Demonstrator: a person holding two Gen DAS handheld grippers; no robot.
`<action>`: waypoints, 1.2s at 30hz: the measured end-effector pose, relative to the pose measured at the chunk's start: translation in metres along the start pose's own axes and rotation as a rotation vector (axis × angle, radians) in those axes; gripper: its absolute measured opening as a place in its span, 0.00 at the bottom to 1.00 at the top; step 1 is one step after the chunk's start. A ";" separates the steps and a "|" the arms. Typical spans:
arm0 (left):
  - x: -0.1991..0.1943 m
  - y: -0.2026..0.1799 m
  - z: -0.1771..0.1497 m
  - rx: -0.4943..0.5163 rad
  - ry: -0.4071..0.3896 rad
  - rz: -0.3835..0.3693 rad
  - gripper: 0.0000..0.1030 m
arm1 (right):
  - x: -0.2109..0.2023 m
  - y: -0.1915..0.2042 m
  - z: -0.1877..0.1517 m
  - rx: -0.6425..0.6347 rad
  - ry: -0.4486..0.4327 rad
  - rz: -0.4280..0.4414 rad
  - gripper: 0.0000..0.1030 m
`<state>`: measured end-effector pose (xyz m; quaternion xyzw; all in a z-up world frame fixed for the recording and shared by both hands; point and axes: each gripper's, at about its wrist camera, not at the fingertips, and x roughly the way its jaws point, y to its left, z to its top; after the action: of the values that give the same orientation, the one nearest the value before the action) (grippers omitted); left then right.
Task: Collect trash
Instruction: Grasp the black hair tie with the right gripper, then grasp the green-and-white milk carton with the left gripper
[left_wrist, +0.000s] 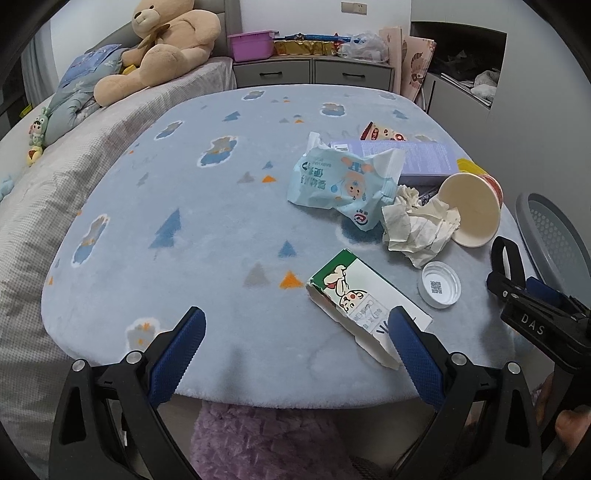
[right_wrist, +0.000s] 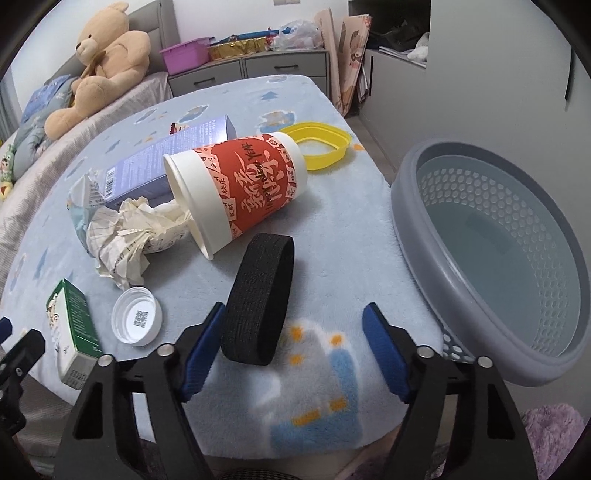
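Trash lies on a pale blue blanket (left_wrist: 221, 221): a green-and-white carton (left_wrist: 354, 299), a white bottle cap (right_wrist: 136, 319), crumpled paper (right_wrist: 125, 236), a red-and-white paper cup (right_wrist: 251, 184) on its side, a blue wipes packet (left_wrist: 340, 181), a purple box (right_wrist: 173, 155) and a yellow ring lid (right_wrist: 321, 144). My left gripper (left_wrist: 297, 317) is open, its right finger over the carton's near end. My right gripper (right_wrist: 295, 310) is open around a black elastic band (right_wrist: 258, 299). The band stands against the left finger, and the right pad is apart from it.
A grey perforated basket (right_wrist: 406, 192) sits tilted at the table's right edge, with nothing in it. A bed with a teddy bear (left_wrist: 166, 48) runs along the left. Grey drawers (left_wrist: 310, 72) with a pink tub stand behind. A snack packet (left_wrist: 384, 133) lies beyond the purple box.
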<state>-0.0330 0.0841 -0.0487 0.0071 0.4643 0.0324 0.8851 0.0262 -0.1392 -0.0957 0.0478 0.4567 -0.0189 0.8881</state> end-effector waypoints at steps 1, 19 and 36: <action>0.000 0.000 0.000 -0.002 0.000 -0.002 0.92 | -0.001 0.000 0.000 -0.004 -0.004 -0.006 0.60; -0.007 -0.014 0.001 -0.021 0.028 -0.074 0.92 | -0.038 -0.015 -0.011 0.045 -0.039 0.079 0.18; 0.024 -0.030 -0.004 0.012 0.078 -0.039 0.92 | -0.041 -0.023 -0.013 0.069 -0.036 0.103 0.18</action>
<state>-0.0210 0.0555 -0.0724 0.0022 0.4987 0.0127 0.8667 -0.0103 -0.1612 -0.0718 0.1014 0.4367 0.0104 0.8938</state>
